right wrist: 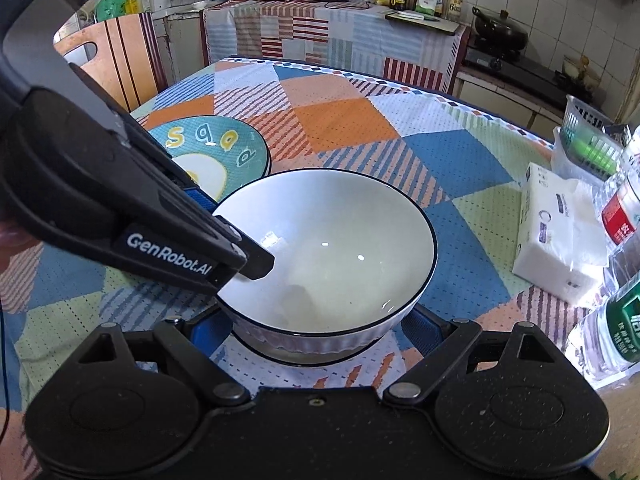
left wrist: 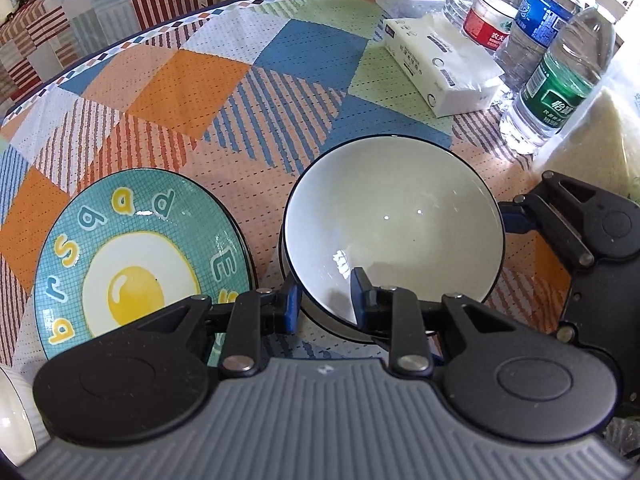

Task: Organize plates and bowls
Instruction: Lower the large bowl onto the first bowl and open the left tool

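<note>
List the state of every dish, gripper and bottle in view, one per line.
Bowl: upright, empty, its wall pinched by the left gripper.
Plate: flat on the table, empty.
Left gripper: shut on the bowl.
Right gripper: open, fingers either side of the bowl's base.
Bottles: upright, capped.

Your left wrist camera sits close above the near edge of the table [left wrist: 304, 60], looking steeply down and across toward the far edge, with the bottles [left wrist: 560, 80] at the right edge. Your right wrist camera is just as near but tilts less steeply, facing the far edge and the kitchen counter [right wrist: 332, 20] beyond. Both views share the white bowl [left wrist: 394, 232] [right wrist: 328, 260], the egg plate [left wrist: 140, 264] [right wrist: 224, 152] and the tissue pack [left wrist: 444, 68] [right wrist: 560, 236].
</note>
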Available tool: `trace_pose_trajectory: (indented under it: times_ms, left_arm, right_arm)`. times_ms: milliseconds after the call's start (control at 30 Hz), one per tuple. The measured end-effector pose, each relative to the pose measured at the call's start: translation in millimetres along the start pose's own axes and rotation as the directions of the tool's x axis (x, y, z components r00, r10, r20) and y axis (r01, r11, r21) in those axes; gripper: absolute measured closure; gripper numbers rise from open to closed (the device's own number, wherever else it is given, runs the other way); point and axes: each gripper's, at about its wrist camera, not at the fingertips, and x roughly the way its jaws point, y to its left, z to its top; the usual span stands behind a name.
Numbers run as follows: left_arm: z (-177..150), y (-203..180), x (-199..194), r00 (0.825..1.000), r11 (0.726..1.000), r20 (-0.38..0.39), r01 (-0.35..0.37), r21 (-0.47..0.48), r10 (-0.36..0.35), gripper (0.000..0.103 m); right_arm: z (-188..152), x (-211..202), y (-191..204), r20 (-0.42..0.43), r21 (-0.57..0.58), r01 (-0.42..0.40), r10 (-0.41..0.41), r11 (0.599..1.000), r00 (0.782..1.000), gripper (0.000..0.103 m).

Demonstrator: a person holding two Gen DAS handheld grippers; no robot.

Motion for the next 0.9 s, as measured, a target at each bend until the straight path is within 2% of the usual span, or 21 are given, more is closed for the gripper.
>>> trace_pose_trajectory:
  times_ms: [200, 367, 500, 633, 900]
  left_arm:
    - [1.9, 0.4, 0.8, 1.000, 1.000, 0.011, -0.013, -0.025, 0.013, 0.078]
    - [0.3, -1.2, -2.6, 0.995, 0.996, 0.037, -0.091, -0.012, 0.091, 0.078]
    - [-0.6, 2.9, -16.5, 0.998, 0.997, 0.037, -0.055, -0.050, 0.057, 0.078]
    - [-6.9, 3.8, -36.5, 0.998, 0.998, 0.053, -0.040, -0.049, 0.042, 0.078]
    - [-18.8, 1.2, -75.0, 0.998, 0.999, 0.048, -0.051, 0.003, 0.051, 0.077]
  right_arm:
    - [3.1, 0.7, -4.7, -0.030, 0.046, -0.003, 0.004, 0.999, 1.000, 0.010]
    - [2.0, -1.4, -0.3, -0.041, 0.043, -0.003, 0.005, 0.999, 0.999, 0.010]
    - [0.0, -9.0, 7.9, -0.017, 0.030, 0.027, -0.026, 0.999, 1.000, 0.009]
    - [0.2, -23.1, 7.5, 0.014, 0.090, 0.024, -0.026, 0.996, 1.000, 0.009]
    - [2.2, -60.4, 29.3, 0.056, 0.086, 0.027, -0.032, 0.996, 0.998, 0.009]
